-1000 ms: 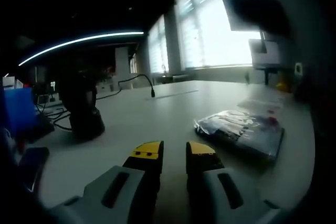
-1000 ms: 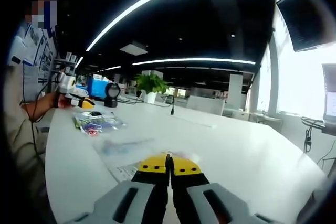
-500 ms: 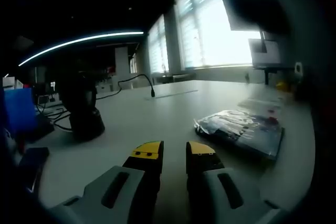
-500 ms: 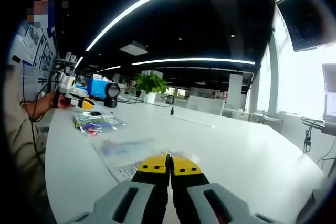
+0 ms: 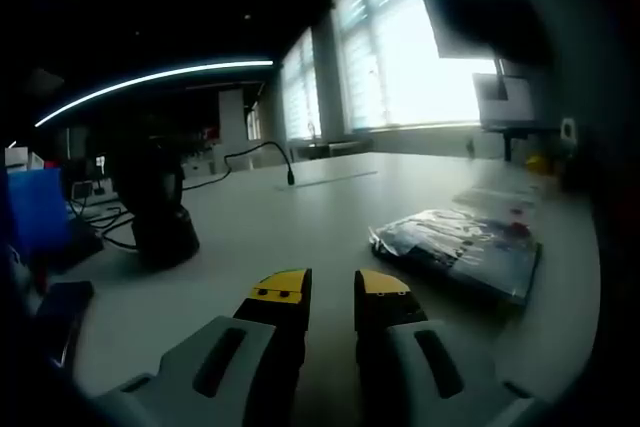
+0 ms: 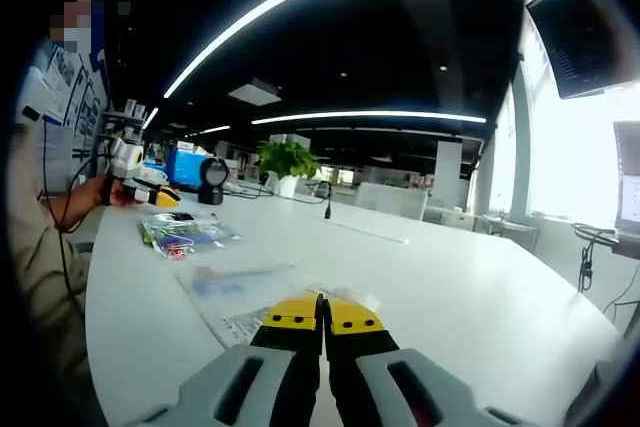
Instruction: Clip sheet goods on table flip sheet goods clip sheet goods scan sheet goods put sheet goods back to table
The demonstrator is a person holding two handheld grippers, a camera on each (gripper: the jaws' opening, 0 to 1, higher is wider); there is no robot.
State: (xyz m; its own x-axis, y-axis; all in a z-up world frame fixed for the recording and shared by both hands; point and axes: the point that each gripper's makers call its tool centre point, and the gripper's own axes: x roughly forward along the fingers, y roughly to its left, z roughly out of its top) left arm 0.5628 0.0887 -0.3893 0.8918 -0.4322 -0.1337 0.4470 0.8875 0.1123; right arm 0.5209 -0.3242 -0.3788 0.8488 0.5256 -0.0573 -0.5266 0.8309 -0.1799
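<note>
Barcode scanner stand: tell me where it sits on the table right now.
In the left gripper view the black scanner stand stands upright on the white table, left of the left gripper, with cables beside it.

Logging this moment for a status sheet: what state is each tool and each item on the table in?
Left tool: open, empty, low over the table.
Right tool: shut, tips at the near edge of a clear flat packet; a grip cannot be told.
Colourful packet: flat on the table, untouched.
Black scanner: upright on its stand.
</note>
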